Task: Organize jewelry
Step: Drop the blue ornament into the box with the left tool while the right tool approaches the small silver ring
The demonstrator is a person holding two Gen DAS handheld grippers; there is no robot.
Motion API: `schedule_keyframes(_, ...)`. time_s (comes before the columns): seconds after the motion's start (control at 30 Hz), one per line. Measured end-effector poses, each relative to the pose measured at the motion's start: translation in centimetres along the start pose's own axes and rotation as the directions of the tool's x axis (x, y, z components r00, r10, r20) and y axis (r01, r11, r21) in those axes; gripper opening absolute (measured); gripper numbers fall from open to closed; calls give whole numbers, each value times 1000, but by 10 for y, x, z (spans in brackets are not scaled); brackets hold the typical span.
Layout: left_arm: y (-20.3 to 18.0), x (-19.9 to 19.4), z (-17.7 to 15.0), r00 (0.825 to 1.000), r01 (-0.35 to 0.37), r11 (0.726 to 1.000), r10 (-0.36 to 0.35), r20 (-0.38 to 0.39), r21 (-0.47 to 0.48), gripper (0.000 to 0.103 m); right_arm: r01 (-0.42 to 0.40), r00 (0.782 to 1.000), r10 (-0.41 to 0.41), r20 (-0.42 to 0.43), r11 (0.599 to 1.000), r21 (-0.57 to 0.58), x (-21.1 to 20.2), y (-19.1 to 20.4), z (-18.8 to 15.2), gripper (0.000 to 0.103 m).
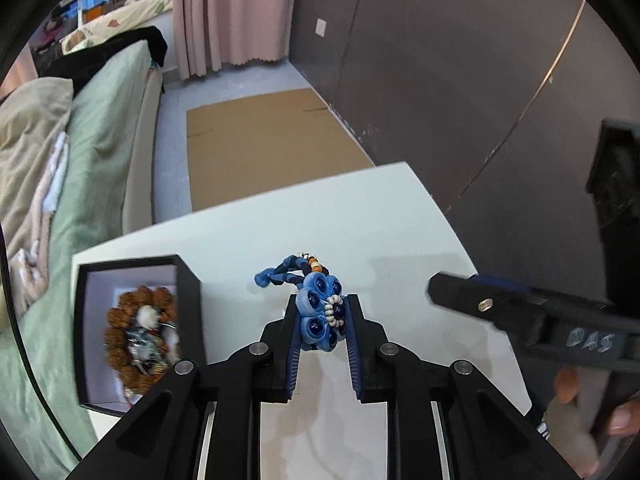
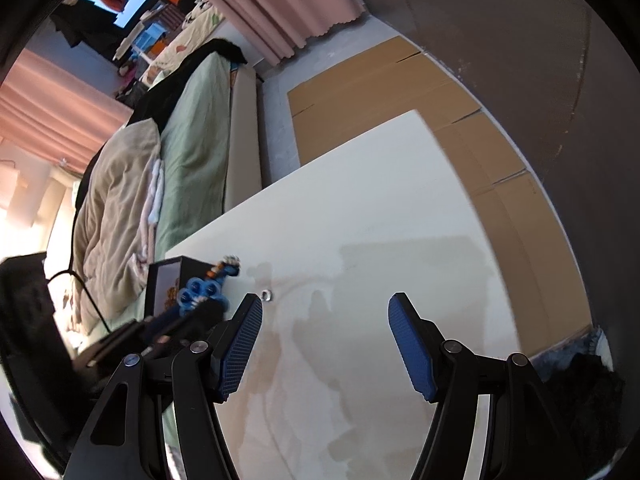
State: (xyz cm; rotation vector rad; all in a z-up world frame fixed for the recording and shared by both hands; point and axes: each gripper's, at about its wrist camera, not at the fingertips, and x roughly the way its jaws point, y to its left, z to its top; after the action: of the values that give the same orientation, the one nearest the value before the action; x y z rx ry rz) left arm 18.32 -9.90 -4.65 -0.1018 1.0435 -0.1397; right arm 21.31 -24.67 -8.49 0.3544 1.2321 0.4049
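My left gripper [image 1: 322, 322] is shut on a blue fabric bracelet [image 1: 316, 312] with dark blue beads, holding it above the white table [image 1: 360, 220]. The bracelet also shows in the right wrist view [image 2: 204, 290], beside the left gripper's fingers. An open black jewelry box [image 1: 136, 332] stands to the left of it, holding a brown bead bracelet [image 1: 120, 332] and other pieces. My right gripper [image 2: 325, 344] is open and empty over the table; it shows at the right of the left wrist view [image 1: 460, 292]. A small silver ring [image 2: 266, 295] lies on the table near its left finger.
A bed with green sheet [image 1: 100, 140] and beige blanket runs along the table's left. Flat cardboard [image 1: 260, 144] lies on the floor beyond the table. A dark wall [image 1: 460, 60] stands to the right, pink curtains [image 1: 228, 12] at the back.
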Motion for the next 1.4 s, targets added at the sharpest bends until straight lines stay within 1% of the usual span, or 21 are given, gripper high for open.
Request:
schedule_keyframes(0.2, 25, -19, 7, 999, -18, 999, 19, 33, -29, 21, -9, 1000, 8, -23, 998, -57, 20, 24, -2, 66)
schedule_keyframes(0.23, 31, -21, 7, 999, -21, 999, 22, 36, -38, 21, -7, 1000, 5, -28, 997, -71, 24, 29, -3, 64)
schedule_keyframes(0.27, 39, -24, 8, 999, -21, 999, 23, 39, -49, 21, -6, 999, 3, -32, 996, -88, 28, 33, -3, 59)
schedule_keyframes(0.3, 44, -27, 7, 999, -22, 998, 24, 41, -57, 21, -1, 999, -3, -37, 994, -107, 32, 37, -4, 50)
schedule_keyframes(0.33, 49, -30, 8, 999, -23, 998, 26, 43, -63, 21, 6, 999, -12, -45, 992, -126, 36, 41, -4, 46)
schedule_keyframes(0.37, 54, -34, 8, 998, -27, 997, 30, 46, -70, 21, 16, 998, -24, -54, 989, -147, 41, 45, -5, 40)
schedule_keyframes(0.4, 58, -36, 8, 998, -29, 997, 33, 48, -74, 21, 25, 998, -35, -60, 986, -162, 46, 49, -6, 36)
schedule_keyframes(0.43, 66, -39, 10, 998, -32, 996, 36, 51, -80, 21, 33, 997, -44, -64, 984, -174, 49, 52, -6, 35)
schedule_keyframes(0.6, 85, -54, 10, 996, -50, 993, 57, 64, -103, 21, 65, 993, -85, -85, 975, -212, 70, 65, -7, 31)
schedule_keyframes(0.73, 98, -64, 7, 995, -62, 991, 70, 69, -115, 21, 88, 989, -111, -93, 970, -227, 83, 72, -6, 31)
schedule_keyframes(1.0, 124, -77, 8, 994, -68, 987, 80, 73, -148, 21, 152, 977, -187, -99, 946, -288, 107, 89, -6, 31)
schedule_keyframes(1.13, 132, -76, 8, 995, -58, 985, 70, 67, -162, 21, 215, 966, -250, -59, 913, -346, 111, 100, -9, 31)
schedule_keyframes(1.2, 133, -73, 9, 996, -51, 985, 62, 62, -162, 21, 258, 954, -296, -39, 884, -390, 113, 108, -12, 31)
schedule_keyframes(1.23, 133, -71, 9, 997, -47, 986, 58, 60, -161, 21, 286, 945, -327, -29, 862, -418, 114, 112, -14, 30)
schedule_keyframes(1.27, 133, -69, 9, 997, -44, 986, 54, 57, -161, 21, 321, 931, -364, -13, 835, -447, 115, 115, -17, 23)
schedule_keyframes(1.3, 133, -67, 9, 997, -42, 986, 52, 56, -163, 21, 323, 929, -370, -14, 828, -459, 114, 116, -19, 18)
schedule_keyframes(1.33, 134, -65, 9, 997, -39, 985, 49, 54, -165, 21, 312, 931, -364, -28, 832, -459, 112, 116, -20, 15)
schedule_keyframes(1.4, 135, -61, 8, 998, -33, 984, 42, 51, -173, 21, 309, 930, -366, -33, 827, -469, 110, 116, -22, 15)
